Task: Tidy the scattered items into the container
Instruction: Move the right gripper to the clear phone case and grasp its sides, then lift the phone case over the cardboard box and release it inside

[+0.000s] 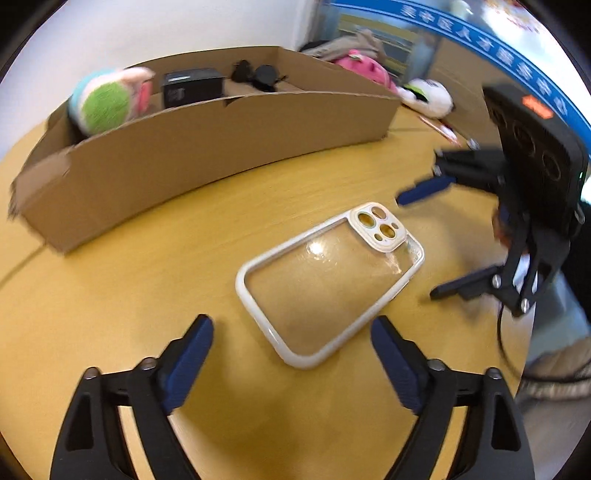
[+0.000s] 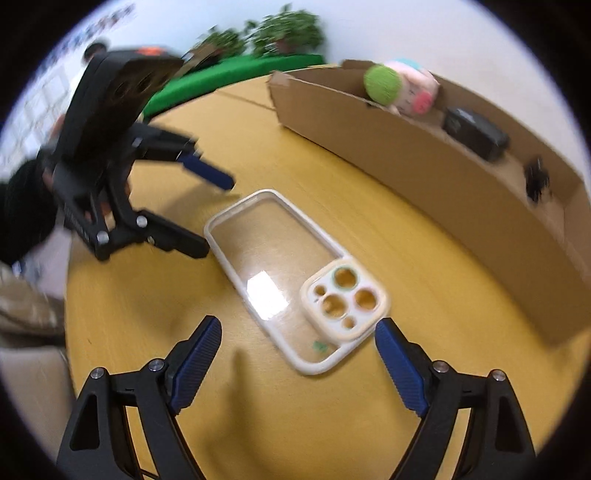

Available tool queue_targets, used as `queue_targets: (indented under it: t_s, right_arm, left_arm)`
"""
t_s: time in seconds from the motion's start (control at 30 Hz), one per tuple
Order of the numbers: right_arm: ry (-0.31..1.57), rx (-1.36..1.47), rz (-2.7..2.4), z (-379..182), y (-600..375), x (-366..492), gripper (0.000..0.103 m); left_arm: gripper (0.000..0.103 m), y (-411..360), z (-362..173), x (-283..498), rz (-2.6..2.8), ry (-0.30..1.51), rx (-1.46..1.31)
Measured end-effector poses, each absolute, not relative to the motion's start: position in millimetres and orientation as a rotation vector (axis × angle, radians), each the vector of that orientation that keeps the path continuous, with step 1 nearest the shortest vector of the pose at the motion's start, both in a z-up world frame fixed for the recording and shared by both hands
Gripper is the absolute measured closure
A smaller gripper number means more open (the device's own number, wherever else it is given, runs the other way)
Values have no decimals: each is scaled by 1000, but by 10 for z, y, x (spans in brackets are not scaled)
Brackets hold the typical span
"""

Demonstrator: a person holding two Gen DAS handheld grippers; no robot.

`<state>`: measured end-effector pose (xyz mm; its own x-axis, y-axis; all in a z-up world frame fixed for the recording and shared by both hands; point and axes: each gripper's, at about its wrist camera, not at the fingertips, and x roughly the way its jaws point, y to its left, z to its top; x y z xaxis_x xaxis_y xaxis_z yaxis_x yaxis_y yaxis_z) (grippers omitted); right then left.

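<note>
The clear phone case [image 1: 328,284] (white rim, camera cutout raised) lies flat on the wooden table [image 1: 147,288] at frame centre in both views. The left gripper [image 1: 291,363] is spread wide and empty, its 2 fingertips flanking the case's near end at lower frame. The right gripper [image 2: 297,365] is likewise spread wide and empty, flanking the camera end. The cardboard box [image 1: 221,147] spans the upper frame, holding a plush toy [image 1: 107,99], a black adapter [image 1: 192,86] and sunglasses [image 1: 258,75].

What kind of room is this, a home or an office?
Probably an office or meeting room: a wide yellow wooden table, a blue wall banner with white lettering, and potted green plants on a green ledge.
</note>
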<state>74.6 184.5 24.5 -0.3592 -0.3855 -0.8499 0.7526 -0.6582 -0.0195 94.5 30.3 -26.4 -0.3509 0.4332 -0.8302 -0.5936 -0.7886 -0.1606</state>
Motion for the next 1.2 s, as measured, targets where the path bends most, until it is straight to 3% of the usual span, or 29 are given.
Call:
queue_targets:
  t_s: [0.3, 0.43, 0.6, 0.63, 0.97, 1.2]
  right_arm:
    - [874, 1082, -1774, 97, 1584, 587, 12]
    - [806, 1136, -1665, 54, 1586, 370, 11]
    - [786, 1142, -1668, 76, 1586, 242, 11]
    - [780, 1138, -1670, 91, 1589, 238, 16]
    - [833, 1090, -1649, 211, 1554, 331, 24]
    - [877, 1005, -1703, 688, 1591, 274, 24]
  left_arm:
    - [2, 497, -389, 826, 1958, 559, -1177]
    - [1, 494, -387, 817, 1894, 608, -1153]
    - [14, 434, -339, 802, 1871, 616, -1127]
    - [15, 429, -327, 812, 1869, 620, -1118]
    - [16, 491, -274, 1061, 1841, 684, -1085]
    - [17, 445, 179, 1163, 1901, 745, -980]
